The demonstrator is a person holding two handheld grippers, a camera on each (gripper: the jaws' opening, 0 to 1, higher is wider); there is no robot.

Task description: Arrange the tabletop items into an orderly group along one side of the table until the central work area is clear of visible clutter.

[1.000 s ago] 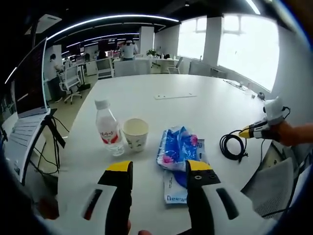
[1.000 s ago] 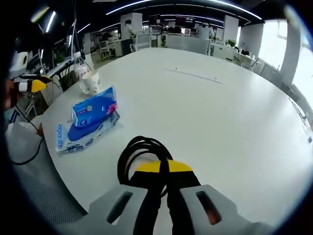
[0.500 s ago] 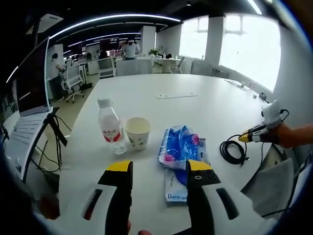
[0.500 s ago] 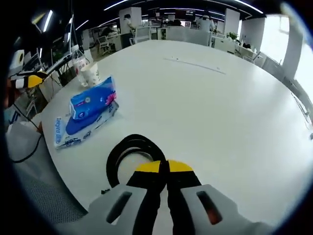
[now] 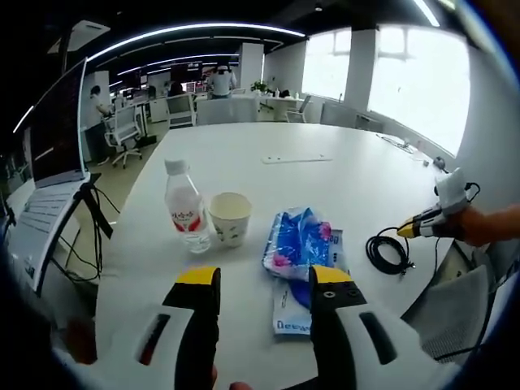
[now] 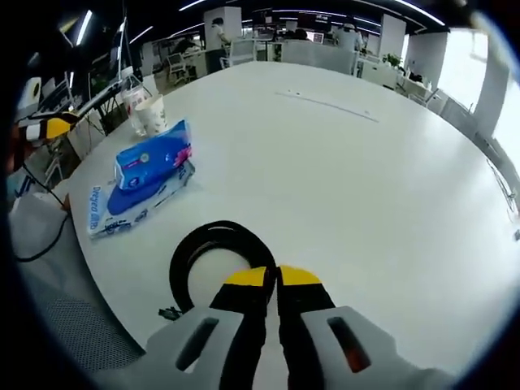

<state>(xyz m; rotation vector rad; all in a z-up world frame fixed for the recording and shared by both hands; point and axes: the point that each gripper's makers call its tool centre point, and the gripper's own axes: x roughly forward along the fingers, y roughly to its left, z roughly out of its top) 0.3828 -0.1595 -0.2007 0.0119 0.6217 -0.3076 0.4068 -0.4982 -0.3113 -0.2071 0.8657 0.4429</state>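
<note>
Right gripper view has the right hand-held gripper [image 6: 272, 278] pinched onto the coiled black cable [image 6: 203, 256] near the tabletop [image 6: 349, 179] edge, probably to drag it beside the blue packs [image 6: 146, 175], while the left hand-held gripper [image 5: 262, 278] hovers wide, empty.

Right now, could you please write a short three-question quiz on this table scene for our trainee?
1. True or false: the cup stands between the bottle and the blue packs.
2. What does the right gripper hold? A) the cup B) the black cable C) nothing
3. Fill in: the left gripper's jaws are ____.

Key:
1. True.
2. B; its jaws are closed on the coil.
3. Open, with nothing between them.
</note>
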